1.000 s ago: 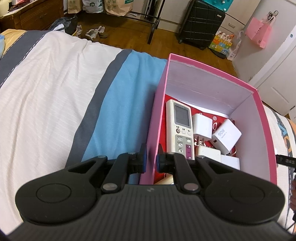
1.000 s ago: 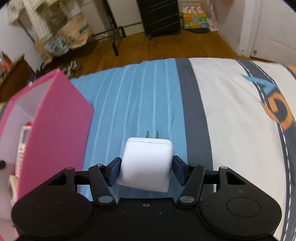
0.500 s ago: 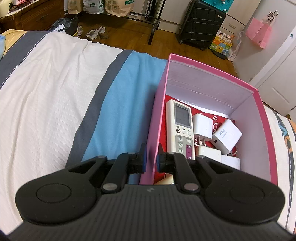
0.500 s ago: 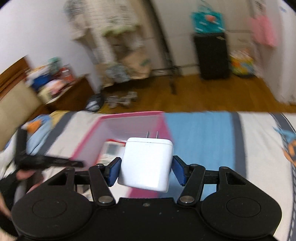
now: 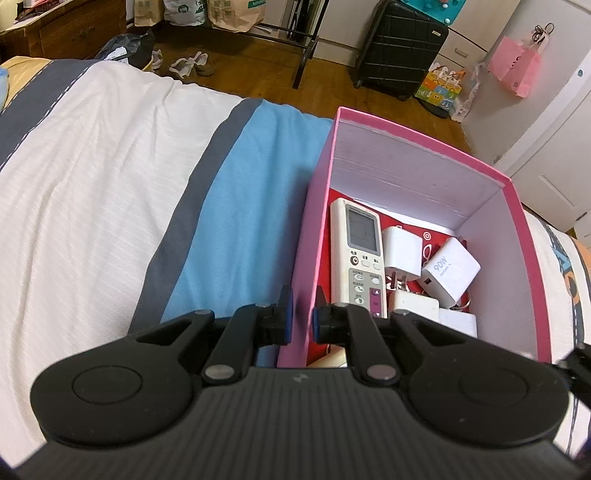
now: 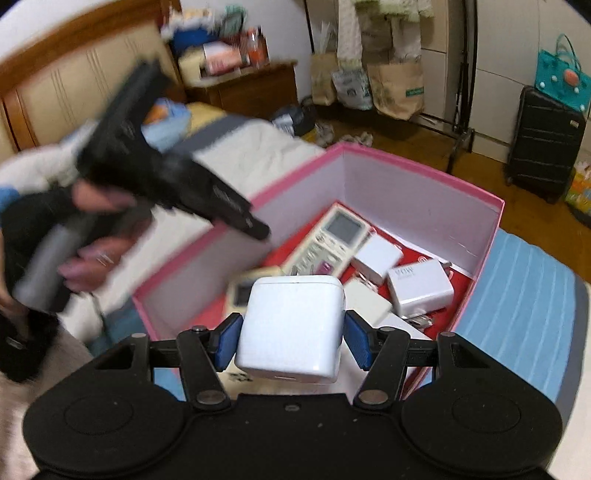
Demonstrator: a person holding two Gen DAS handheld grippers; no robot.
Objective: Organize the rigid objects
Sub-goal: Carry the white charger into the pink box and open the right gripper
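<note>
A pink box (image 5: 421,129) stands on the bed and also shows in the right wrist view (image 6: 424,170). Inside lie a white remote (image 5: 358,254), a small white charger (image 5: 402,248), a 90W charger (image 5: 450,271) and other white adapters. My left gripper (image 5: 300,317) is shut on the box's left wall near its front corner. My right gripper (image 6: 291,341) is shut on a white charger (image 6: 291,328) and holds it above the box's near end, prongs pointing away. The remote (image 6: 325,240) and chargers (image 6: 419,290) lie below it.
The bed has a white, grey and blue striped cover (image 5: 110,192). A black suitcase (image 5: 400,48), paper bags (image 5: 229,13) and shoes stand on the wooden floor beyond. The left hand-held gripper body (image 6: 147,173) appears blurred at the left of the right wrist view.
My right gripper has carried the white charger from over the blue stripe leftward until it hangs above the pink box. The left gripper has kept its hold on the box wall.
</note>
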